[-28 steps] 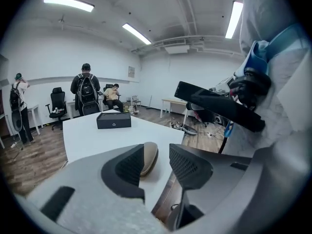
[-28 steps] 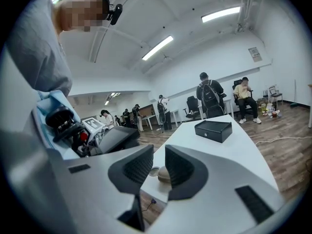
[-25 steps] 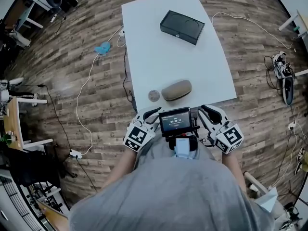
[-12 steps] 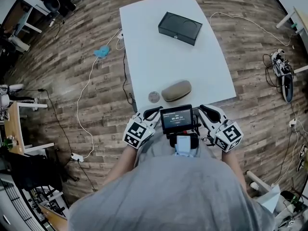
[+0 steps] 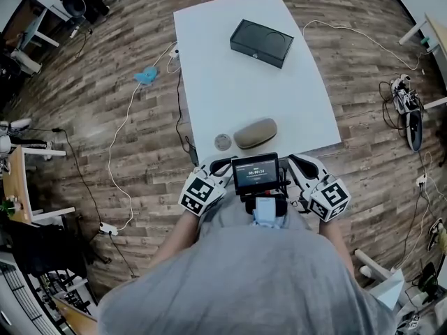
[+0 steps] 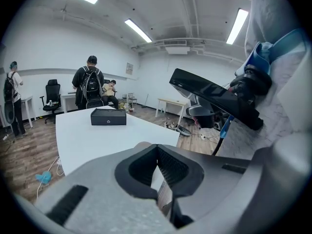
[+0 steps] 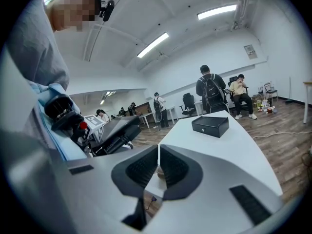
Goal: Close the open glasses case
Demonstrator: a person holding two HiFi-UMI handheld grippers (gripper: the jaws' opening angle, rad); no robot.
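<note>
The tan oval glasses case [image 5: 255,132] lies on the white table [image 5: 230,82] near its front edge, with its lid down as far as I can tell. Both grippers hang off the table, close to the person's chest. The left gripper [image 5: 215,166] is shut and empty, and its tips meet in the left gripper view [image 6: 157,147]. The right gripper [image 5: 297,162] is closing. Its jaws are almost together in the right gripper view [image 7: 159,148], with nothing between them. A bit of the case [image 7: 160,172] shows past them.
A black box [image 5: 260,42] sits at the far end of the table and shows again as the black box [image 6: 108,116] [image 7: 210,125]. A small round disc [image 5: 223,142] lies left of the case. A chest screen [image 5: 255,173] sits between the grippers. Cables cross the wood floor. People stand at the back.
The grippers and the case keep their places. The head view has shifted slightly.
</note>
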